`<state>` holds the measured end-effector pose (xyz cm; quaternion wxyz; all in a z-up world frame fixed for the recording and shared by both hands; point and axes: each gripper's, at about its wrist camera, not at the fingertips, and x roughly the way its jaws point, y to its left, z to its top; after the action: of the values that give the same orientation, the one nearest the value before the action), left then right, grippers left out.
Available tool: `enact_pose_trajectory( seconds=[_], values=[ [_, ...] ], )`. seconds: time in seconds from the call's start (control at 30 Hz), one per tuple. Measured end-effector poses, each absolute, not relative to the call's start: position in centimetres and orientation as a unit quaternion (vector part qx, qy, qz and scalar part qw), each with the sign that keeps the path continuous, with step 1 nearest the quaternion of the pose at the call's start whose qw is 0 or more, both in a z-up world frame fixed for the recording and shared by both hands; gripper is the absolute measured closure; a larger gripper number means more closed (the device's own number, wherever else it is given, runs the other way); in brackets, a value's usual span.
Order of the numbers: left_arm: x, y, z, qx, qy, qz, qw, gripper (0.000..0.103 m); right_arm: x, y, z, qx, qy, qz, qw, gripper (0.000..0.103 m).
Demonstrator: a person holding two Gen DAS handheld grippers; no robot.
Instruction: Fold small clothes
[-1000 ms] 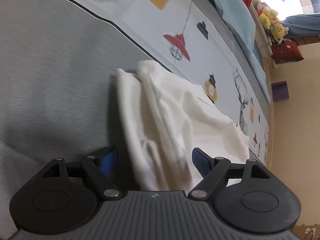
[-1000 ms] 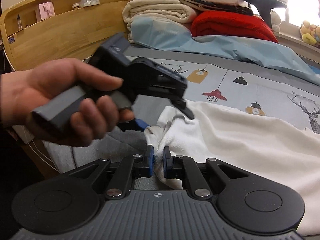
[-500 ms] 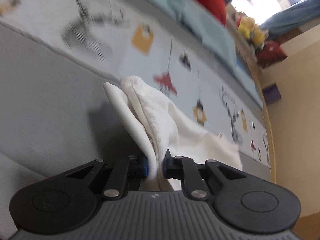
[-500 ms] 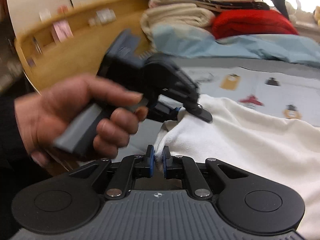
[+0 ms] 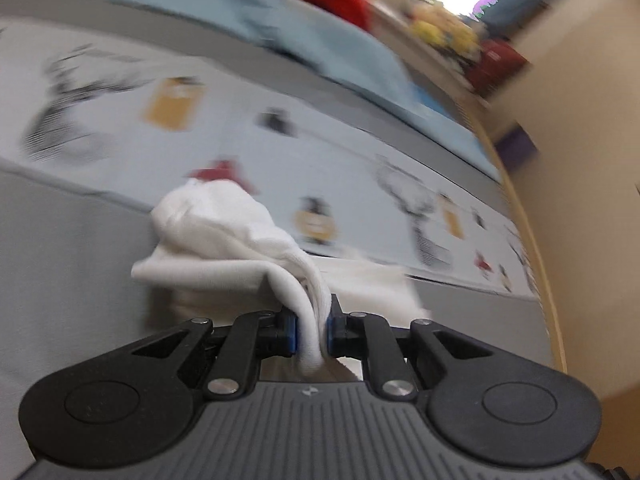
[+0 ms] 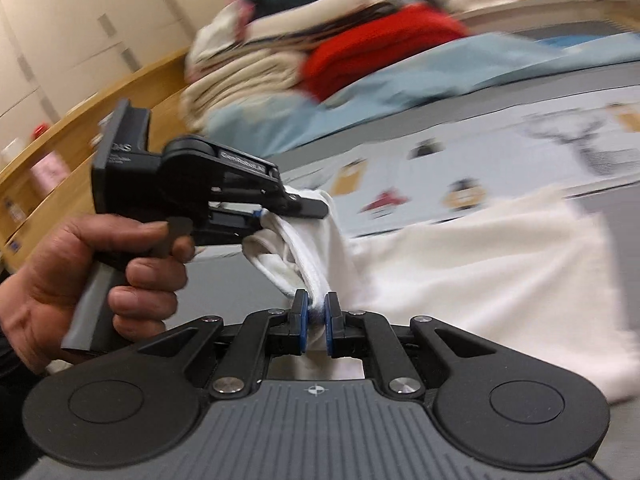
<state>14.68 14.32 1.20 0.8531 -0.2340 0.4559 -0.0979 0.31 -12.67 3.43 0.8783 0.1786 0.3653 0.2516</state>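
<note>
White soft cotton garment is lying on grey printed bedspread w/ one edge lifting: I'm pinching it in left gripper & right gripper, jaws nearly closed. Next: carrying edge across evenly, probably.

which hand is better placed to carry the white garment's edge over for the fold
Neither alone: the left claw and the right claw are both shut on the white garment, close together at one bunched end, so they should likely move together.
</note>
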Motion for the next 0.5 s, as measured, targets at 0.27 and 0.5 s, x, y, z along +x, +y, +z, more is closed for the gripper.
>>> enact_pose_trajectory(
  seconds=[0.27,0.5],
  values=[
    [16.0,-0.9,2.1,-0.176,0.437,-0.235,0.850,0.064,-0.9,-25.1,0.1,0.200,0.396,0.036,0.896,0.096],
    [15.8,0.6,-0.2,-0.154,0.493,-0.198,0.833,0.062,-0.3,-29.4,-5.9,0.267,0.481,-0.034,0.834,0.088]
  ],
)
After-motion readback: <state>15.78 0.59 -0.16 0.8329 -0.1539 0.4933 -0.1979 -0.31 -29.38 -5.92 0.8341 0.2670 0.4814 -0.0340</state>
